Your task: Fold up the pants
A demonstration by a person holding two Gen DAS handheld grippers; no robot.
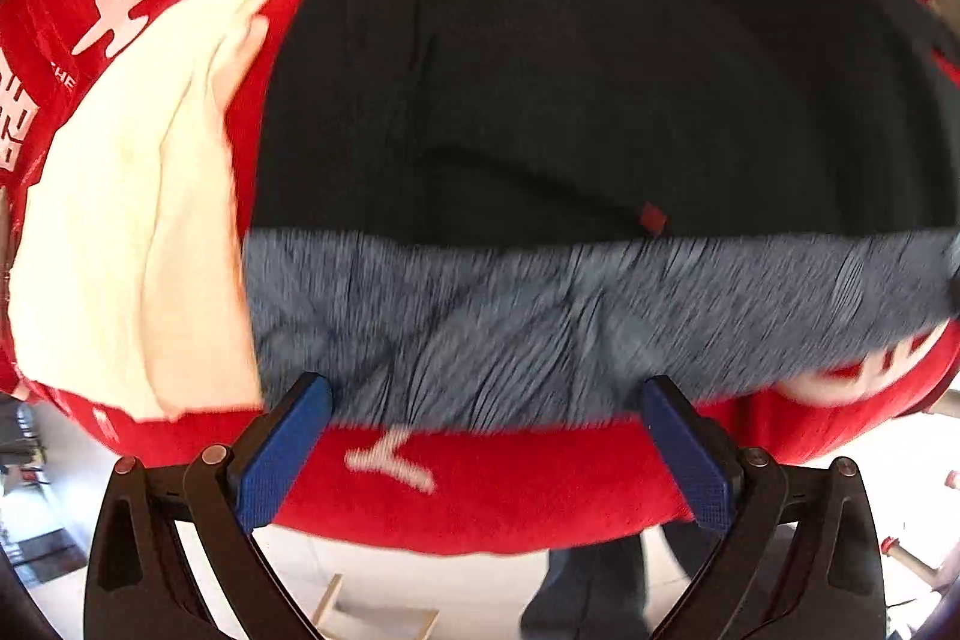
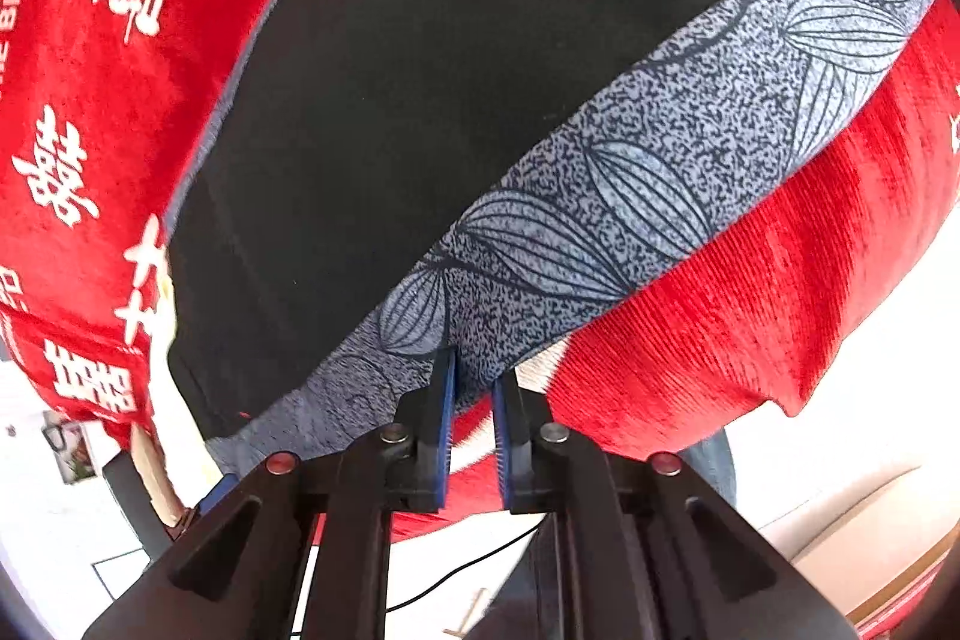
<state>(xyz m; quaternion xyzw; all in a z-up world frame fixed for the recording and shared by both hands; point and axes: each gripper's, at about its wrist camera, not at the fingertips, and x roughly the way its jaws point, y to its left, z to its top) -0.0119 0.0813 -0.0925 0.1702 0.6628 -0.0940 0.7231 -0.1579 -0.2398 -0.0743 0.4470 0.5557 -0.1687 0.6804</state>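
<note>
A: How far are you with the folding?

B: I judge you are at the start. The black pants with a grey leaf-printed waistband (image 2: pixel 630 196) lie flat on the red plush cloth with white characters (image 2: pixel 108 112) that covers the worktop. I see no fold in them yet, but the far end is outside both views.

A: And your two tools?

B: Your right hand-held gripper (image 2: pixel 474 388) has its jaws nearly together at the near edge of the waistband; a little of the hem seems pinched between the pads, but I cannot be sure. Your left hand-held gripper (image 1: pixel 486 400) is released, with its jaws wide, just over the same band.

A: Which way do the pants point?

B: The waistband is toward you, and the black part runs away from you. So the long axis goes from the near edge to the far edge of the cloth.
</note>
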